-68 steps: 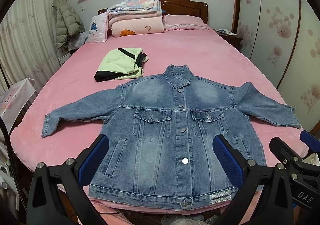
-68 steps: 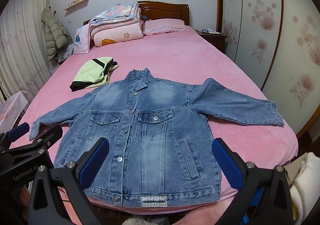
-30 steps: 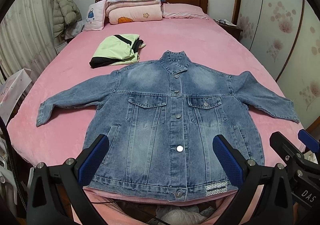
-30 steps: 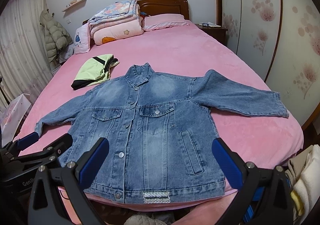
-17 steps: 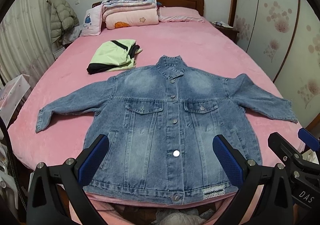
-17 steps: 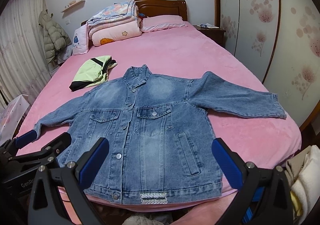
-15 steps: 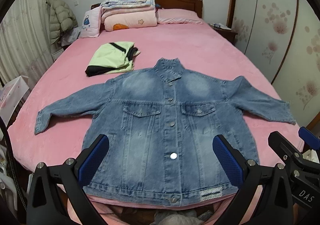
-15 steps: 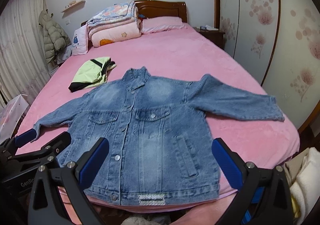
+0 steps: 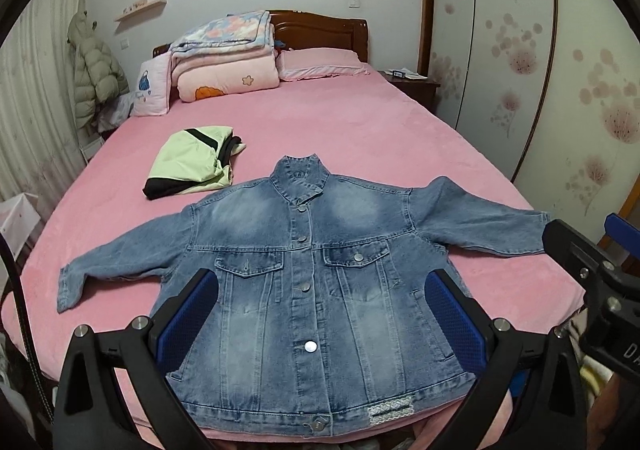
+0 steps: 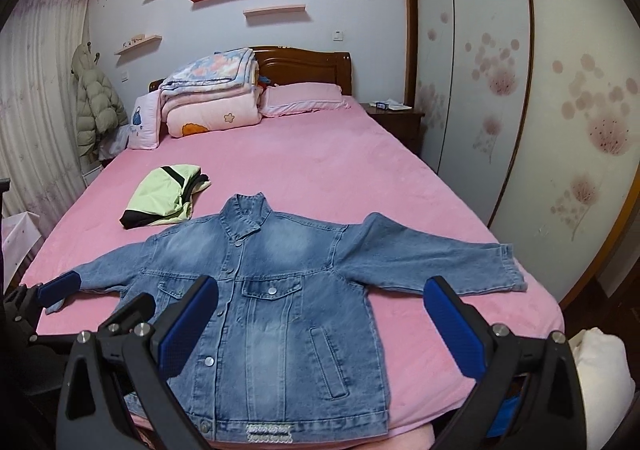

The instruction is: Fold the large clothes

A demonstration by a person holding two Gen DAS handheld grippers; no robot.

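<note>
Hovering at the foot of the bed (image 9: 360,130), the left gripper (image 9: 320,314) has its blue-padded fingers (image 9: 186,318) spread wide with nothing between them, and the right gripper (image 10: 320,322) hangs the same way, its fingers (image 10: 454,330) also wide apart and empty. Below both lies the denim jacket (image 9: 304,290), spread flat and front-up on the pink cover, buttoned down the middle, its hem at the near edge of the bed and its collar pointing toward the headboard. Its two sleeves stretch out to either side; in the right wrist view the far cuff (image 10: 508,266) lies near the bed's right edge, while the other sleeve ends close to one pad of the left gripper seen from the side. Just beyond the jacket's shoulder, apart from it, sits a folded green and black garment (image 9: 192,162). Farther back, a stack of folded quilts (image 9: 224,54) and a pink pillow (image 9: 320,62) rest against the wooden headboard (image 9: 320,26). A puffy coat (image 9: 94,74) hangs by the curtain on the left, and a nightstand (image 10: 394,118) stands beside the wardrobe doors.
</note>
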